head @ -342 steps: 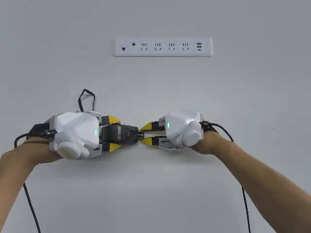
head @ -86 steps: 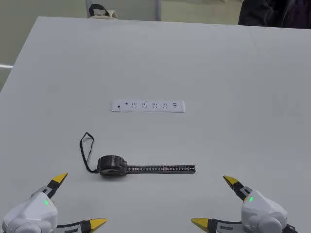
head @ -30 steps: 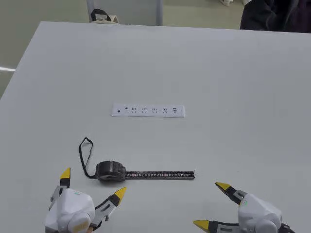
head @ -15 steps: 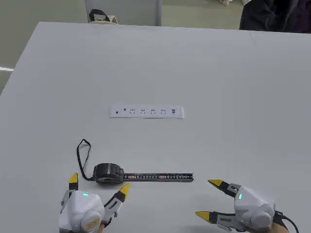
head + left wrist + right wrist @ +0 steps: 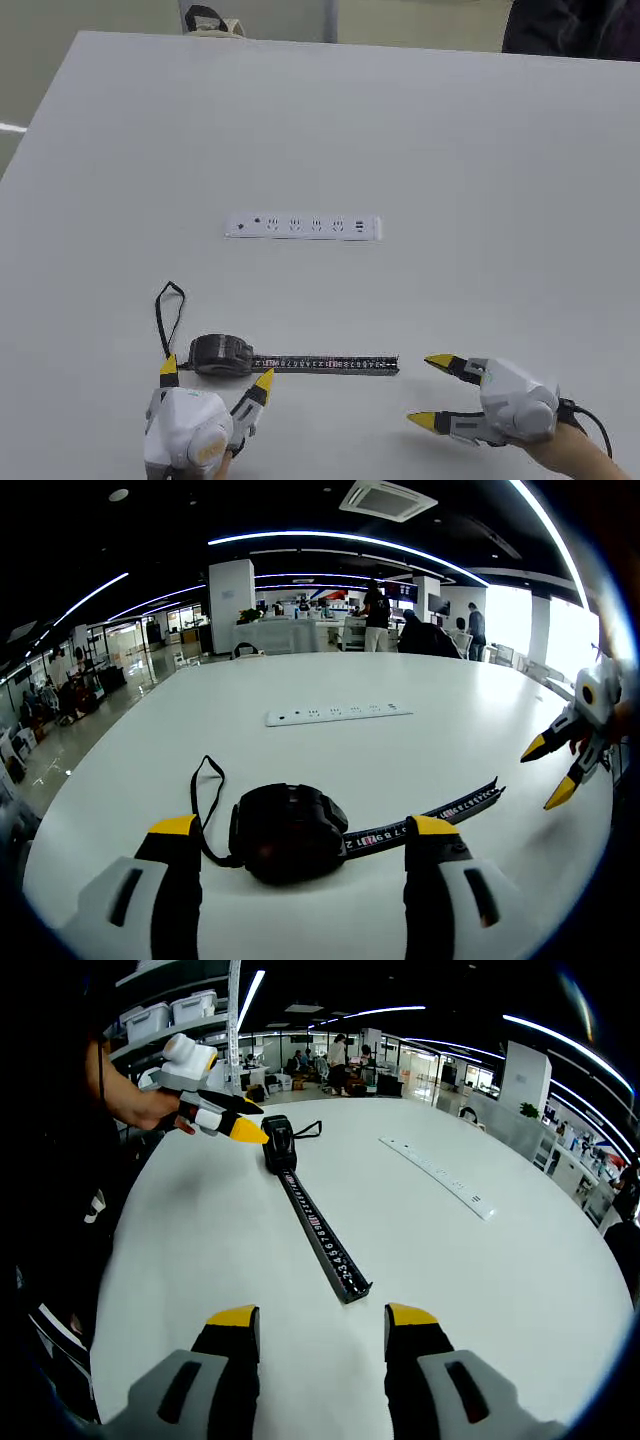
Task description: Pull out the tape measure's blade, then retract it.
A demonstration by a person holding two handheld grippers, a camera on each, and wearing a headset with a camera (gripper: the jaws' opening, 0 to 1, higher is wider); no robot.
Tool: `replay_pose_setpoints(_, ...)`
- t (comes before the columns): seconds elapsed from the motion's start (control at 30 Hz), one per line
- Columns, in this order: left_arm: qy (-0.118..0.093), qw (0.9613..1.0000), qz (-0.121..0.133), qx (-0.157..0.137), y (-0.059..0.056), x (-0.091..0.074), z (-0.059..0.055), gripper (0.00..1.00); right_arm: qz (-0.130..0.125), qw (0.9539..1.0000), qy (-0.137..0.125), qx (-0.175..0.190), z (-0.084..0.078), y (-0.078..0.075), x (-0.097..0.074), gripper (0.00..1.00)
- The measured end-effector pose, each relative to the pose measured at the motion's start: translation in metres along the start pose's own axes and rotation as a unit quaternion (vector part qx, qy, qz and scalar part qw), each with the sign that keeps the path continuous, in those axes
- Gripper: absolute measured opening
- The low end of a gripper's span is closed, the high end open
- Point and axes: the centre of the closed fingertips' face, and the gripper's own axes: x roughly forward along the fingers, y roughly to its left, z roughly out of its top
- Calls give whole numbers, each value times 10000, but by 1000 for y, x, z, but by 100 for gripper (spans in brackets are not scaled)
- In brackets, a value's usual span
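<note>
Tape measure (image 5: 222, 352) lies near-left on the table (image 5: 450, 150), its thin, springy blade (image 5: 325, 364) run out rightward. Left gripper (image 5: 216, 372), jaws spread, faces the chunky, rigid case, probably the firmest hold. Right gripper (image 5: 430, 390), also spread, sits near the blade's tip.

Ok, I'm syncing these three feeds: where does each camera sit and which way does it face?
Head view: above the table, facing forward and down; left tool and right tool show.
Left gripper view: on the left tool, facing the tape measure; own jaws below.
Right gripper view: on the right tool, facing along the blade; own jaws below.
Shared: both gripper views see the tape measure and the opposite tool.
</note>
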Motion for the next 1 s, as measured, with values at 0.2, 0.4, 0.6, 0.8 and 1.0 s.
replay_pose_setpoints(0.2, 103, 9997, 166, -170, 7, 8, -5, 79, 262, 9996, 103, -75, -2, -7, 10, 45)
replay_pose_setpoints(0.4, 192, 9994, 182, -223, 6, 13, -11, 77, 370, 9991, 165, -146, -2, -18, 16, 42)
replay_pose_setpoints(0.6, 252, 9991, 214, -279, 5, 19, -13, 76, 539, 9980, 230, -233, -3, -23, 23, 39)
replay_pose_setpoints(0.8, 335, 9976, 289, -535, 6, 29, -19, 74, 669, 9971, 241, -267, -4, -27, 32, 36)
replay_pose_setpoints(1.0, 444, 9946, 396, -854, 12, 35, -25, 73, 859, 9955, 263, -293, -6, -27, 39, 28)
